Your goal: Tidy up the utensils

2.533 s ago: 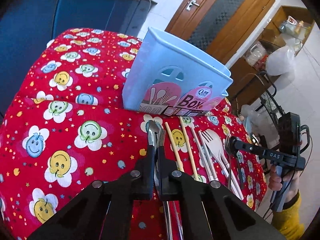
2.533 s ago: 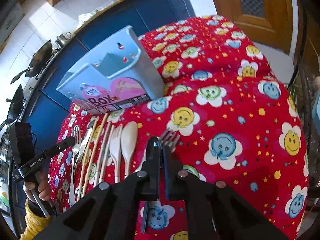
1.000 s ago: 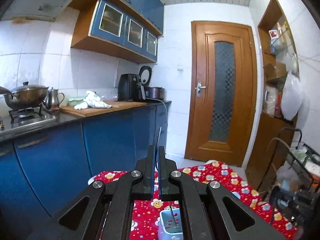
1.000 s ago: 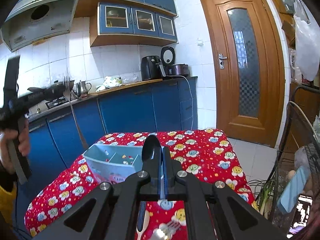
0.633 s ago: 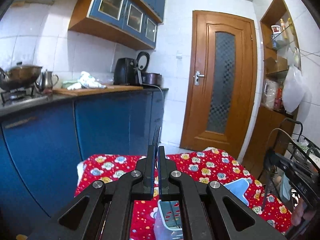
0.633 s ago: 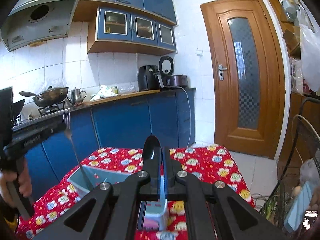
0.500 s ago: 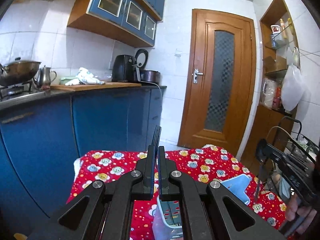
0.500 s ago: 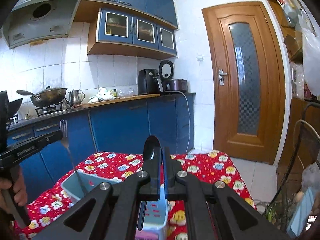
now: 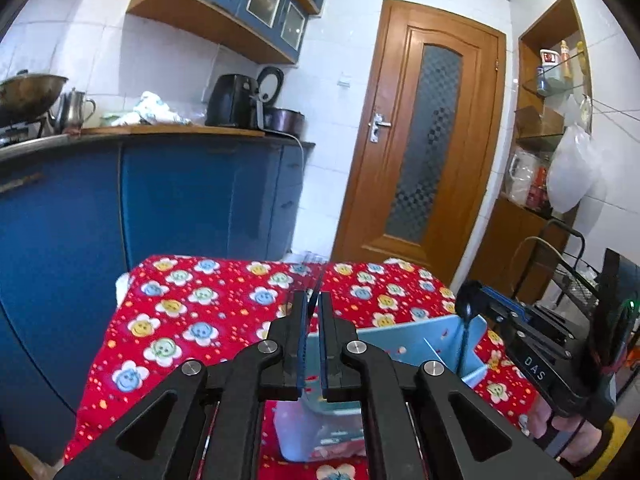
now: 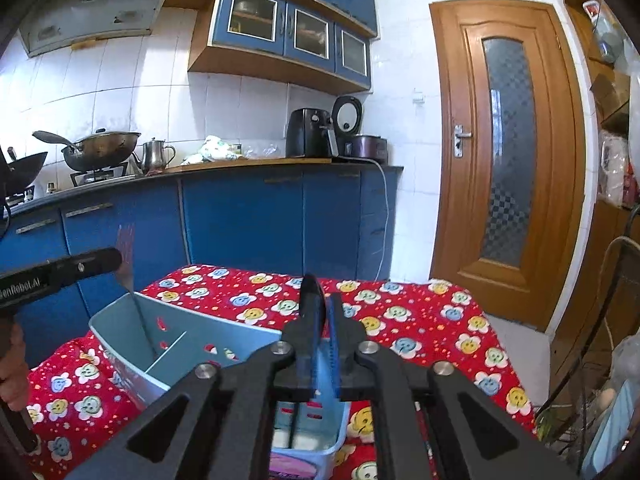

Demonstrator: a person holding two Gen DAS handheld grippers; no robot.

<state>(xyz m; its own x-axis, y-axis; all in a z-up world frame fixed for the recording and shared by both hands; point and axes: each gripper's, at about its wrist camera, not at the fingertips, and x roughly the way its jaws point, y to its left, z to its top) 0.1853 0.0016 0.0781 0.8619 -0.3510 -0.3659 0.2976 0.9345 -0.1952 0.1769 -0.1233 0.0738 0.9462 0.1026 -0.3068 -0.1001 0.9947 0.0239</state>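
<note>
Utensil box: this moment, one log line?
left gripper: just opening around fork, handle in utensil box | right gripper: just opening around spoon, handle in box

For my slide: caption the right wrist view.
Right gripper lowers a black spoon into the light-blue plastic utensil box.

2 grippers, left (image 9: 313, 304) and right (image 10: 325, 308); 1 light blue utensil box (image 10: 224, 350); 1 fork (image 10: 127, 256); 1 dark spoon (image 10: 313, 292); 1 red flowered tablecloth (image 10: 420, 312); 1 wooden door (image 10: 506, 152).
</note>
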